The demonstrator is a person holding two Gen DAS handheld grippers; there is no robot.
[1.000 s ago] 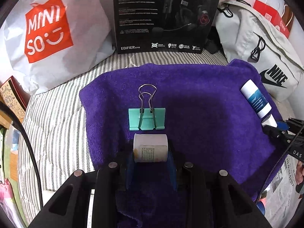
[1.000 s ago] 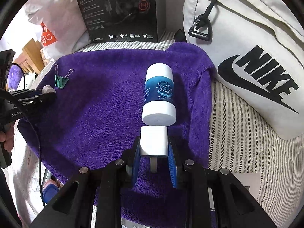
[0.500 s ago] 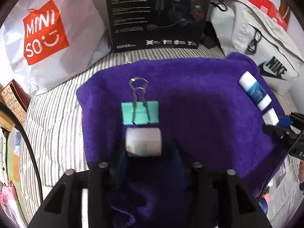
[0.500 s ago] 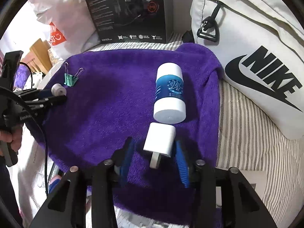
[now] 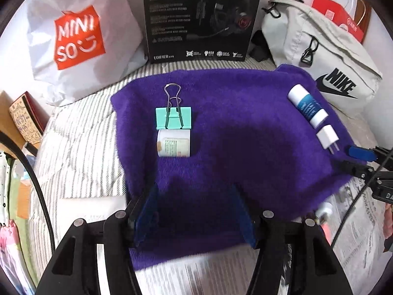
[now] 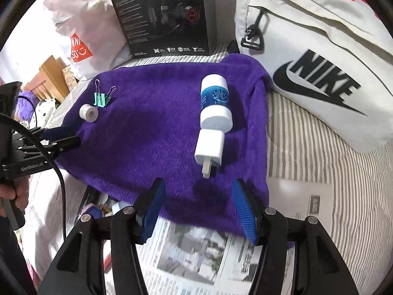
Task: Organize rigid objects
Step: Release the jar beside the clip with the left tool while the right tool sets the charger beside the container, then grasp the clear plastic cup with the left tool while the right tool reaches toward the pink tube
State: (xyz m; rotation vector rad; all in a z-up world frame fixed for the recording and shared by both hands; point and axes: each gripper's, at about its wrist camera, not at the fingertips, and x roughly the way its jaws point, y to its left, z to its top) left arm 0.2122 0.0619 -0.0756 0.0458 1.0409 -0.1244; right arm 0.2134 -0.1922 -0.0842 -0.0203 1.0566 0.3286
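Note:
A purple towel (image 5: 245, 135) (image 6: 159, 127) carries the objects. On its left side a small white labelled bottle (image 5: 174, 143) (image 6: 88, 113) lies against a teal binder clip (image 5: 173, 118) (image 6: 101, 98). On its right side a white plug adapter (image 5: 328, 137) (image 6: 209, 148) lies end to end with a white and blue bottle (image 5: 307, 105) (image 6: 215, 103). My left gripper (image 5: 195, 211) (image 6: 61, 137) hangs back from the small bottle, its jaws opening with nothing between them. My right gripper (image 6: 197, 207) (image 5: 356, 159) is pulled back from the adapter, its jaws opening and empty too.
A black headphone box (image 5: 201, 17) stands at the back, with a white Miniso bag (image 5: 73, 36) to its left and a grey Nike bag (image 6: 319, 61) to its right. Striped bedding (image 6: 319, 159) and newspaper (image 6: 196, 258) lie around the towel. A hand (image 6: 14, 194) holds the left gripper's handle.
Both grippers let go and opened: the left released the small white bottle, the right the plug adapter. Both then drew back and up, leaving the objects on the towel.

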